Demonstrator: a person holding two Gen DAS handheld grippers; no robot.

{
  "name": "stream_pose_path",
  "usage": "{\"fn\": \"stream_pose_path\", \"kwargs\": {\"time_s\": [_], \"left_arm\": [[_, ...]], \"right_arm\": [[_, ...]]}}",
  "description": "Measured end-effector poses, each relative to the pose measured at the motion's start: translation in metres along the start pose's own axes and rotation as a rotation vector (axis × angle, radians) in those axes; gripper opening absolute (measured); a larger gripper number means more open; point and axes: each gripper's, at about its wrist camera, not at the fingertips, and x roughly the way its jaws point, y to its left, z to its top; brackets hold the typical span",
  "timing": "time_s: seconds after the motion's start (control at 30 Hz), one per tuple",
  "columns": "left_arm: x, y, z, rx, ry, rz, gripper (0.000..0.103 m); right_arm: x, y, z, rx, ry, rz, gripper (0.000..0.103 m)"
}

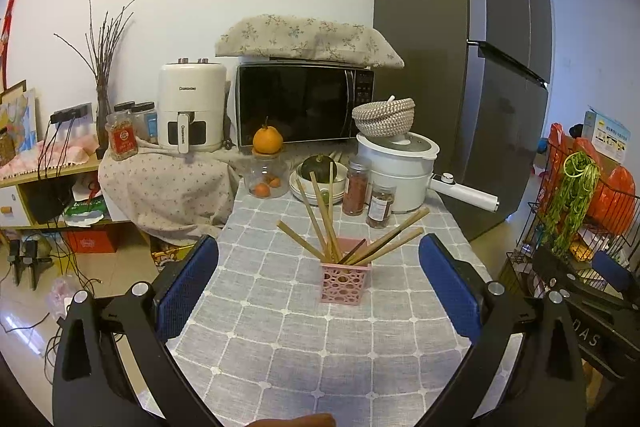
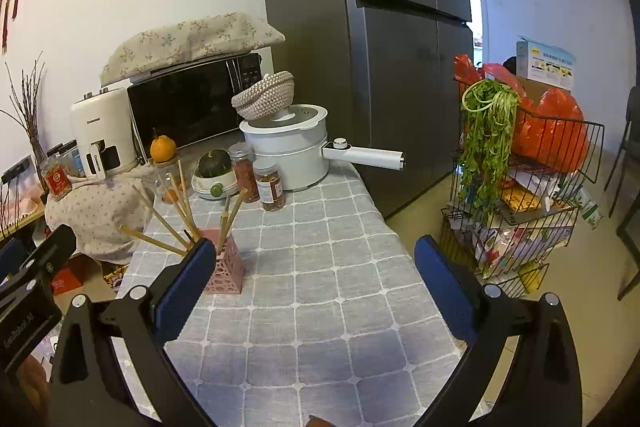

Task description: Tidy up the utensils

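Note:
A pink perforated holder stands upright on the grey checked tablecloth. Several wooden chopsticks stand in it and fan out. My left gripper is open and empty, held back from the holder, which sits between its blue pads. In the right wrist view the holder with its chopsticks sits at the left, partly behind the left blue pad. My right gripper is open and empty over the tablecloth.
At the table's far end stand two spice jars, a white electric pot with a long handle, a bowl with a squash and a glass jar. A microwave, a fridge and a wire rack surround the table.

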Motion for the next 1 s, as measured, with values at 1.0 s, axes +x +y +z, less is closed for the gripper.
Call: {"fn": "stream_pose_path", "kwargs": {"time_s": [1.0], "left_arm": [[0.0025, 0.0005, -0.0064, 0.01, 0.006, 0.0, 0.096]], "right_arm": [[0.0027, 0.0045, -0.0036, -0.01, 0.018, 0.023, 0.097]]}}
